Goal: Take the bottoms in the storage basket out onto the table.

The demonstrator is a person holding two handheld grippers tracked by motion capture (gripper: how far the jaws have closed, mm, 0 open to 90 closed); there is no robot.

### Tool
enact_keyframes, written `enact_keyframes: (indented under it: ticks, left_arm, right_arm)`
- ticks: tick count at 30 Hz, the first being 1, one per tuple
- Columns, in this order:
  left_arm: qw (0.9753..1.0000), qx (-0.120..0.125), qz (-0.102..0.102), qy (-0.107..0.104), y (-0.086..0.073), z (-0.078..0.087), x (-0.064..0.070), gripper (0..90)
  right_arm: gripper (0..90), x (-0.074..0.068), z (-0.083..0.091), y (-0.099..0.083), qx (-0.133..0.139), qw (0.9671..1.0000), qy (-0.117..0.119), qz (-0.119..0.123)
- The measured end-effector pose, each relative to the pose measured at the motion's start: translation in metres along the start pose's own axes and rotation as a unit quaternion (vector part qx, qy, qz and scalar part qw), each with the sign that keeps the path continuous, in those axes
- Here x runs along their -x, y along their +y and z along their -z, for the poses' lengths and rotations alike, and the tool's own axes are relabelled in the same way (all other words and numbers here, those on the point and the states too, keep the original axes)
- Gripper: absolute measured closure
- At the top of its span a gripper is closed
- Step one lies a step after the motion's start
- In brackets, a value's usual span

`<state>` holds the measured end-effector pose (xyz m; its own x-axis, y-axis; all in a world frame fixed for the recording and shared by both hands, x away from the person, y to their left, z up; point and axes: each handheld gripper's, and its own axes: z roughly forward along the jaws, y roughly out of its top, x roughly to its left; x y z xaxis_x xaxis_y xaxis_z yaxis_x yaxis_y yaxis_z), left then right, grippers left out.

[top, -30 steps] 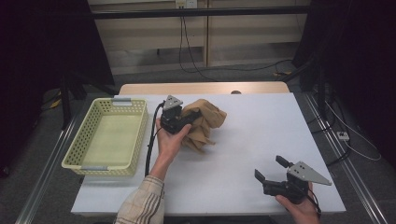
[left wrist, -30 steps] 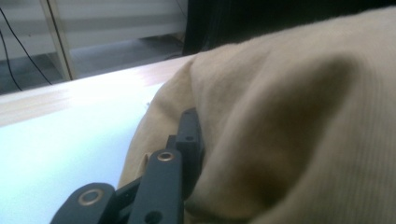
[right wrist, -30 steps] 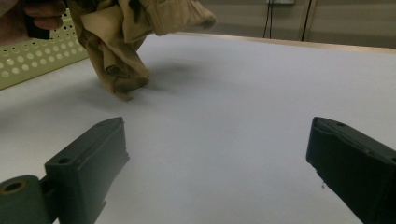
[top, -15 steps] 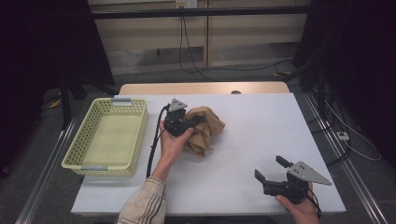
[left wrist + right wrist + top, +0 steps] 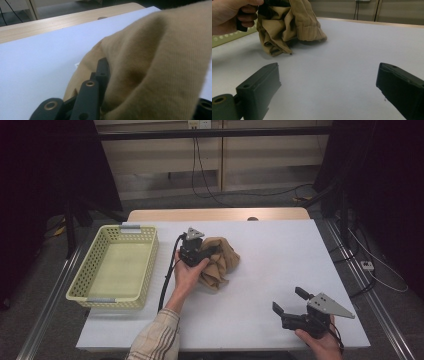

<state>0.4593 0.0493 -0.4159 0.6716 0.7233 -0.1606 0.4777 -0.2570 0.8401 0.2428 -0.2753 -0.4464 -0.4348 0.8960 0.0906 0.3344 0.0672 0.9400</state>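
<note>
Since a second ago, the tan garment [image 5: 220, 262] is bunched tighter and drawn slightly left, toward the yellow basket [image 5: 80, 285]. It is clenched by the left gripper [image 5: 200, 255] near the table's middle. Basket placement remains undone. The right gripper [image 5: 291, 301] is held released, near right.

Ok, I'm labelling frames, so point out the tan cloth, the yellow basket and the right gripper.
tan cloth [image 5: 223, 262]: high view, bunched middle beside the hand.
yellow basket [image 5: 149, 265]: high view, its right perforated wall.
right gripper [image 5: 288, 301]: high view, midway between its parted fingertips.
</note>
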Motion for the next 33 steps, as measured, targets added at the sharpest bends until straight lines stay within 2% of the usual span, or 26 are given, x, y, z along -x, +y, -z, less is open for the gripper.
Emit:
enact_keyframes:
  ticks: [8, 16, 21, 24, 32, 33]
  left_arm:
    - [0.9999, -0.014, 0.001, 0.002, -0.003, -0.010, -0.002, 74.6]
    - [0.9996, -0.027, -0.011, 0.002, -0.001, -0.021, 0.005, 74.1]
    - [0.9991, -0.035, -0.023, 0.013, -0.001, -0.029, 0.008, 73.8]
    - [0.9988, -0.041, -0.022, 0.013, -0.002, -0.036, 0.009, 73.8]
    - [0.9978, -0.060, -0.025, 0.015, -0.006, -0.044, 0.003, 73.0]
    - [0.9981, -0.056, -0.021, 0.014, -0.008, -0.045, 0.003, 72.8]
  right_arm:
    - [4.8, 0.000, 0.000, 0.000, -0.001, 1.0000, 0.000, -0.001]
    - [4.9, 0.000, 0.000, 0.000, -0.003, 1.0000, 0.001, -0.006]
    - [4.9, 0.000, 0.000, 0.000, -0.002, 1.0000, 0.001, -0.005]
    - [4.8, 0.000, 0.000, 0.000, -0.002, 1.0000, 0.001, -0.005]
    - [4.8, 0.000, 0.000, 0.000, -0.003, 1.0000, 0.002, -0.005]
    - [4.9, 0.000, 0.000, 0.000, -0.003, 1.0000, 0.002, -0.005]
